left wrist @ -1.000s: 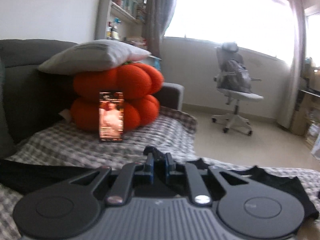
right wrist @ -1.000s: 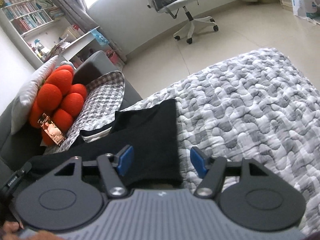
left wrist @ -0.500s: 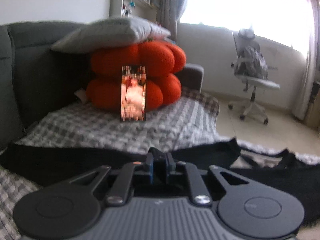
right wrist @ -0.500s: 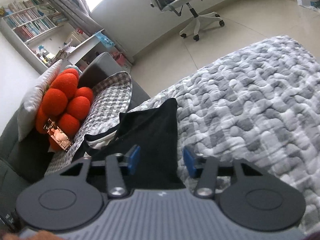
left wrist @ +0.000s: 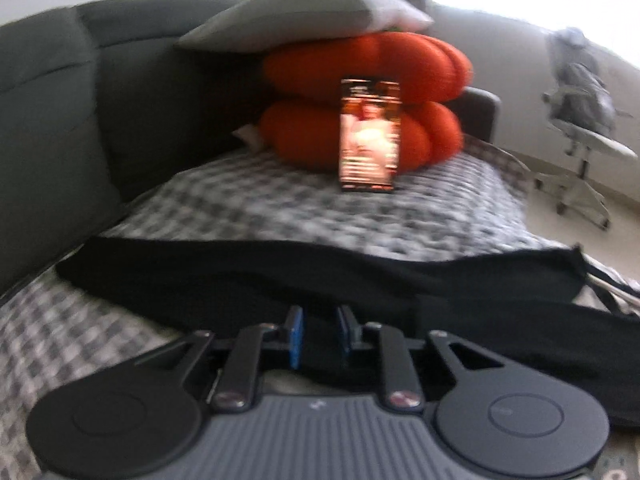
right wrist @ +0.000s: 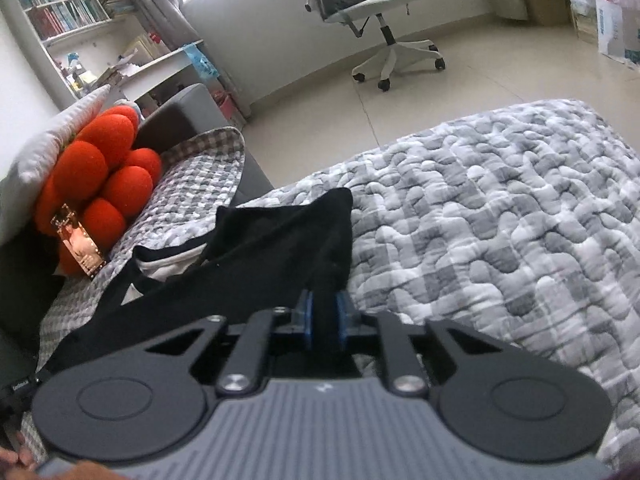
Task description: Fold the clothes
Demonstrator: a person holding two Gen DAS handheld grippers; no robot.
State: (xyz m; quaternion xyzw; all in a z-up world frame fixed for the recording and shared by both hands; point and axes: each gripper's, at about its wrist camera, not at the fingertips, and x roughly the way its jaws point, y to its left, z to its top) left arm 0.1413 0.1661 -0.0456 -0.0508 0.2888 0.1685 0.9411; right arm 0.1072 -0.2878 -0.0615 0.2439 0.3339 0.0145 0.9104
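The left gripper (left wrist: 319, 334) is opening its jaws over a black garment (left wrist: 304, 276) that is stretching across the checked blanket (left wrist: 280, 204) just ahead; the blur is hiding whether cloth is lying between the pads. Farther ahead, a phone (left wrist: 369, 134) is leaning upright against orange cushions (left wrist: 424, 100), a grey pillow (left wrist: 308, 16) sitting on top.

No words or numbers can be read anywhere. The phone (left wrist: 370, 134) leaning on the orange cushion (left wrist: 416, 64) shows a bright picture with lines of writing, but they are too blurry to read. The book spines on the shelf (right wrist: 60, 16) are too small to make out.
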